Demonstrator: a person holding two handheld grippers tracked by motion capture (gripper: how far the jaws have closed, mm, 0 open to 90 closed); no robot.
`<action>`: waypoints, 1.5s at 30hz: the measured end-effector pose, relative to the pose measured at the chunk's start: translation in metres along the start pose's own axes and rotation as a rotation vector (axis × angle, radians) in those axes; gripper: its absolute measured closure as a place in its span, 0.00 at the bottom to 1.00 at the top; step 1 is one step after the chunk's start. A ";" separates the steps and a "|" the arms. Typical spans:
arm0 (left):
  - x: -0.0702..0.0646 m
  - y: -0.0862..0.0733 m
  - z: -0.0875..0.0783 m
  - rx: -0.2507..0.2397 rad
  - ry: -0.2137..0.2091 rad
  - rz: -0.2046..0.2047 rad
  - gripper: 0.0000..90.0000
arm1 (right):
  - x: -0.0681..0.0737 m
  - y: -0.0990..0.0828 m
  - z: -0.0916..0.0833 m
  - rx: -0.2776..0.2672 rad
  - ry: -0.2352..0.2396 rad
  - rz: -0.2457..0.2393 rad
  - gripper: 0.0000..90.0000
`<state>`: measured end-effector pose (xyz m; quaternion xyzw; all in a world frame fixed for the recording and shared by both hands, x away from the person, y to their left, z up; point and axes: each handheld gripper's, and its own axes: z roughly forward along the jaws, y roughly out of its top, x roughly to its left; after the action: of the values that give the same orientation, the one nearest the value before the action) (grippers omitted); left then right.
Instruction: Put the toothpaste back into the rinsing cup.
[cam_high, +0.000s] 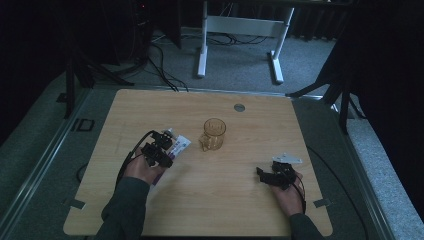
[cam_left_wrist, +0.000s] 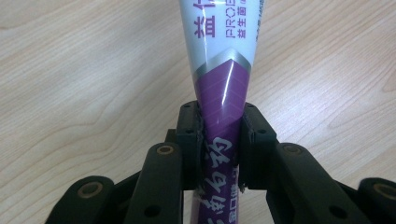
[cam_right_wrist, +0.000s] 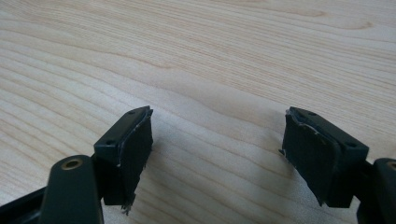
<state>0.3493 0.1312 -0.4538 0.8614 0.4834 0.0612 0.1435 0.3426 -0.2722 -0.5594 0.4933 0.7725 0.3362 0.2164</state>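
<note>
A white and purple tube (cam_left_wrist: 218, 79) with printed characters runs straight up the left gripper view, and the left gripper (cam_left_wrist: 219, 135) is shut on its purple end, the pads pressing both sides. From above, that left gripper (cam_high: 161, 148) is left of centre on the wooden table (cam_high: 240, 200), with the tube (cam_high: 179, 145) poking out toward a small amber glass mug (cam_high: 213, 133). My right gripper (cam_high: 266, 175) rests low at the right, apart from everything. In its own view the right gripper (cam_right_wrist: 217, 135) stands open over bare wood.
A round grey grommet (cam_high: 239, 107) sits near the table's far edge. Beyond the table are a white desk frame (cam_high: 240, 30) and loose cables (cam_high: 160, 65) on grey carpet. Dark stands flank both far corners.
</note>
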 end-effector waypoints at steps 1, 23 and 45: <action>0.000 0.000 -0.001 -0.002 -0.002 -0.001 0.81 | 0.000 0.000 0.000 0.000 0.000 0.000 0.27; 0.004 0.001 -0.009 -0.066 0.015 -0.024 0.81 | 0.000 0.000 0.000 -0.002 0.000 -0.002 0.27; 0.003 0.006 -0.019 -0.196 0.031 -0.057 0.81 | 0.000 0.000 0.000 -0.001 0.000 -0.001 0.27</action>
<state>0.3514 0.1344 -0.4340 0.8281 0.5014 0.1176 0.2212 0.3427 -0.2722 -0.5594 0.4928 0.7726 0.3364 0.2171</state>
